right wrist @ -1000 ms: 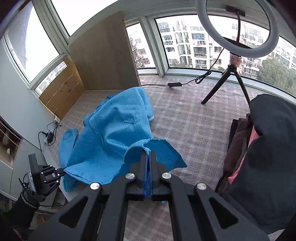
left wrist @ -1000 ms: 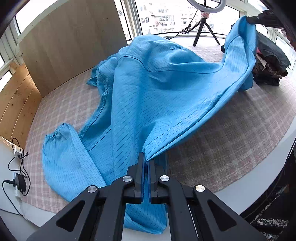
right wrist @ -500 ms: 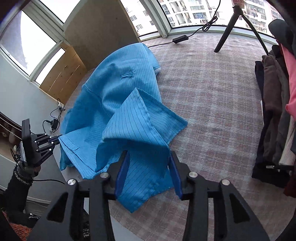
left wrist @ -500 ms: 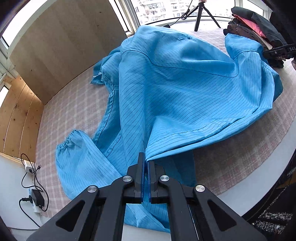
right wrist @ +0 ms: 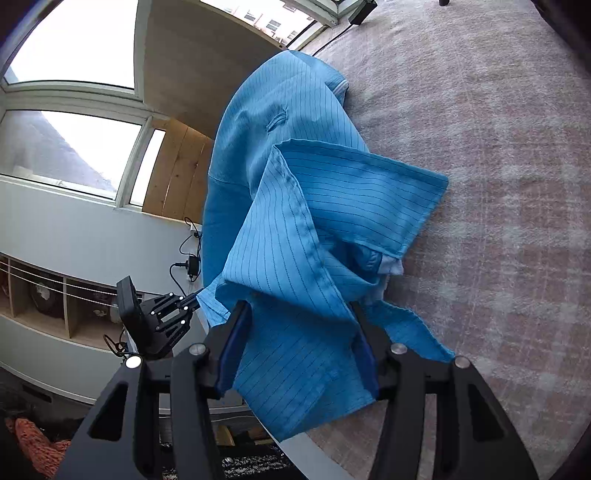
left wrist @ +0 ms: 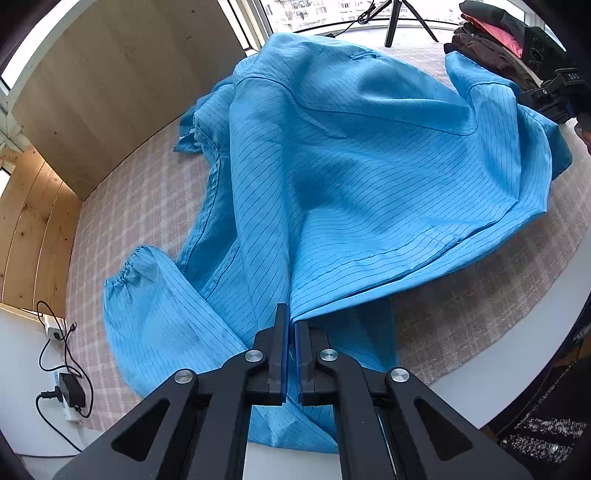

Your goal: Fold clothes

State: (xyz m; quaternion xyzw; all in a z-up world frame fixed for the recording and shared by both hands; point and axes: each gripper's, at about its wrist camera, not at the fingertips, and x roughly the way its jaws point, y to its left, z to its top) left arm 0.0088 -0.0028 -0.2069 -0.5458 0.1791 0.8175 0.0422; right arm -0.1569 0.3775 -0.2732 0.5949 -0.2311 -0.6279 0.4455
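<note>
A blue pinstriped coat (left wrist: 351, 177) lies spread and rumpled over the checked table cover (left wrist: 140, 206). My left gripper (left wrist: 290, 325) is shut on the coat's hem near the table's front edge, holding that edge slightly raised. One elastic-cuffed sleeve (left wrist: 140, 269) lies flat to its left. In the right wrist view the coat (right wrist: 295, 206) lies folded in a heap, and my right gripper (right wrist: 299, 314) stands open with cloth lying loose between its fingers (right wrist: 236, 332). The left gripper (right wrist: 173, 314) shows there at the coat's near corner, and the right gripper's body (left wrist: 554, 92) shows at the coat's far right.
A pile of dark and pink clothes (left wrist: 491, 40) sits at the back right by a tripod (left wrist: 395, 18). Wooden panels (left wrist: 122, 92) bound the table's far left. A power strip and cables (left wrist: 62, 354) lie off the left edge. Bare cover (right wrist: 498, 147) stretches right of the coat.
My right gripper went from shut on the coat's corner to open, lowering it; the raised corner dropped onto the coat in a fold. My left gripper kept its hold.
</note>
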